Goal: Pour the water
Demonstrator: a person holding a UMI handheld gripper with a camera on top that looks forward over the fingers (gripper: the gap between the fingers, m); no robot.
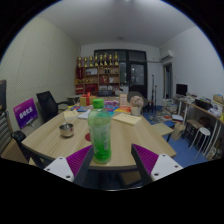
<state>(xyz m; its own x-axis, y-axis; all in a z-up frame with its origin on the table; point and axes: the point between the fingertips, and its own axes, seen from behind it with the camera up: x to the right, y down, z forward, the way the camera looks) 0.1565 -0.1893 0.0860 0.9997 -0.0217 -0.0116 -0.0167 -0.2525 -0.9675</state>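
A clear bottle with a green label and green liquid (100,130) stands upright on the round wooden table (130,135). It sits between the fingers of my gripper (112,162), close against the left purple pad (76,161). A clear gap separates it from the right pad (147,158), so the gripper is open. A small metal cup (67,129) stands on the table to the left, beyond the left finger.
Papers and a book (127,118) lie farther back on the table, with other small items behind the bottle. Black office chairs (46,104) stand at the left. A shelf (100,72) lines the back wall. Desks and stools (200,125) fill the right side.
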